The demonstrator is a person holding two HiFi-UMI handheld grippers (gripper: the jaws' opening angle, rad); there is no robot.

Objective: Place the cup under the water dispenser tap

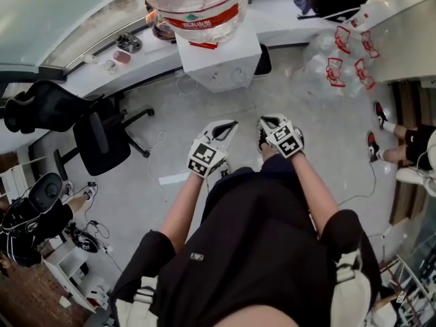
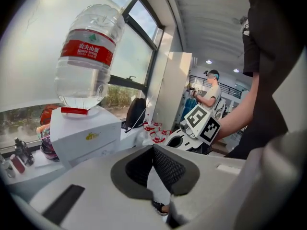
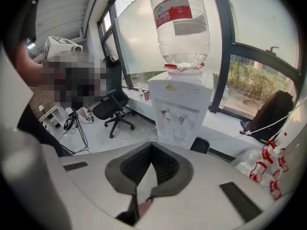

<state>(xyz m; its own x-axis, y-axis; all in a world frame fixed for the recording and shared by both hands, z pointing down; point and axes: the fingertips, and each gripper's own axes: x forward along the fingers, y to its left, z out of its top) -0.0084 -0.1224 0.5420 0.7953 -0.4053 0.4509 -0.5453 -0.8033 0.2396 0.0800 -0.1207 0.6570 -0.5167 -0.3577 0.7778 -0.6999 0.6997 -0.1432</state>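
Chair (image 3: 112, 110) and plastic bags (image 3: 268, 169) flank the water dispenser (image 3: 180, 109); left gripper (image 2: 153, 148) and right gripper (image 3: 151, 145) pressed together, empty.

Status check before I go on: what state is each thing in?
Left tool: shut, empty.
Right tool: shut, empty.
Cup: upright, in the dispenser recess below the taps.
Bottle: inverted, seated on the dispenser.
Chair: upright, unoccupied.

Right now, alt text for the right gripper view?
Shut, empty right gripper in the foreground, facing a white dispenser topped by an upturned bottle; a clear cup seems to sit under its taps. Chair at left.
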